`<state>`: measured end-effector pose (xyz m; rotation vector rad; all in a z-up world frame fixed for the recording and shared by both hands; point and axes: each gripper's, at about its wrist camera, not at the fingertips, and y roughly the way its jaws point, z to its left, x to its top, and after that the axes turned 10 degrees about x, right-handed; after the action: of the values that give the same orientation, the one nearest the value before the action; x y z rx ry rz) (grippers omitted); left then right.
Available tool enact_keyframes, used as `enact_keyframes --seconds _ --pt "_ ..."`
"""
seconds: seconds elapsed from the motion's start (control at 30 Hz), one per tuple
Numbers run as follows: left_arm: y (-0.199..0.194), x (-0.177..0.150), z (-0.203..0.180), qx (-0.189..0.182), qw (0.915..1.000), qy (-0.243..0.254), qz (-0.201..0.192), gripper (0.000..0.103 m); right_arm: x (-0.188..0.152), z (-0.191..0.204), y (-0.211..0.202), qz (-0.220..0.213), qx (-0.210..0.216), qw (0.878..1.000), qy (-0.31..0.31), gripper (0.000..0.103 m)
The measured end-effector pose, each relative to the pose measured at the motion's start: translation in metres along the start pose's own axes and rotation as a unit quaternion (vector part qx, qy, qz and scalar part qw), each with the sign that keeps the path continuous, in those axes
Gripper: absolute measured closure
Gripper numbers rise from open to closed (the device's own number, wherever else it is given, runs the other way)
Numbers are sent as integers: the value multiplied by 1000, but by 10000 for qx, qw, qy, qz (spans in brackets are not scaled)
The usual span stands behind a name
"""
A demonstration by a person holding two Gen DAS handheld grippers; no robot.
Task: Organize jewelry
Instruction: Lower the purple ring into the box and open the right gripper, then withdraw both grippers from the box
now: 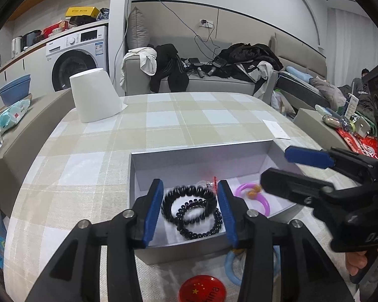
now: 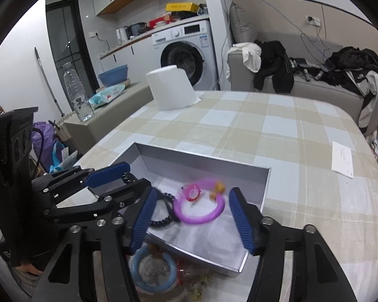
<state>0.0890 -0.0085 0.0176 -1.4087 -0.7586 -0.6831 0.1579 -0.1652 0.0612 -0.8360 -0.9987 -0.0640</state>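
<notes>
- Worktop (image 1: 179, 123) carries a beige-and-white checked cloth. An open grey box (image 1: 201, 151) sits toward its near edge.
- Left tool (image 1: 190, 210): jaws partly apart, hanging over the near left part of the box. Two black coil hair ties (image 1: 192, 210) appear in the gap between the blue pads (image 1: 152, 209); neither pad presses on them. The ties look blurred; whether they touch the box floor I cannot tell.
- Right tool (image 2: 192, 219): jaws wide apart over the near right part of the box. Purple ring (image 2: 201, 216) with small orange beads lies in the span between the pads, touching neither. It is motion-blurred, so resting or in the air cannot be told.
- A small pink-red piece (image 2: 191, 192) sits at the ring's upper left; detail too blurred to name.
- Outside the box, on the cloth at the near edge: light blue ring (image 2: 152, 271), just beside the box's near wall, and a round red badge (image 1: 201, 289) with yellow stars.
- More small items lie next to the blue ring in the right wrist view; too small to identify.
- White paper roll (image 1: 95, 95) stands near the far left corner of the worktop; a white paper slip (image 2: 342, 159) lies by the right edge.
</notes>
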Motion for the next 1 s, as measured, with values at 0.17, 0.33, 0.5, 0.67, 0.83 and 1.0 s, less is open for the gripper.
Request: enact_keyframes --seconds 0.17,0.33,0.5,0.67,0.83,1.0 --pt "-18 -1 5 -112 9999 -56 -96 27 -2 1 -34 -378 -34 9993 27 6" --pt "-35 -14 7 -83 9999 34 -77 1 -19 -5 -57 -342 -22 9990 287 0" --pt "-38 -36 7 23 9996 90 253 1 -50 -3 -53 -11 -104 9994 339 0" --pt "-25 -49 7 156 9983 95 554 1 -62 -2 -41 276 -156 9991 289 0" --pt "-20 -48 11 220 9977 1 637 1 -65 -4 -34 424 95 9981 438 1" --pt "-20 -51 14 355 9973 -35 639 1 -69 3 -24 660 326 9966 371 23"
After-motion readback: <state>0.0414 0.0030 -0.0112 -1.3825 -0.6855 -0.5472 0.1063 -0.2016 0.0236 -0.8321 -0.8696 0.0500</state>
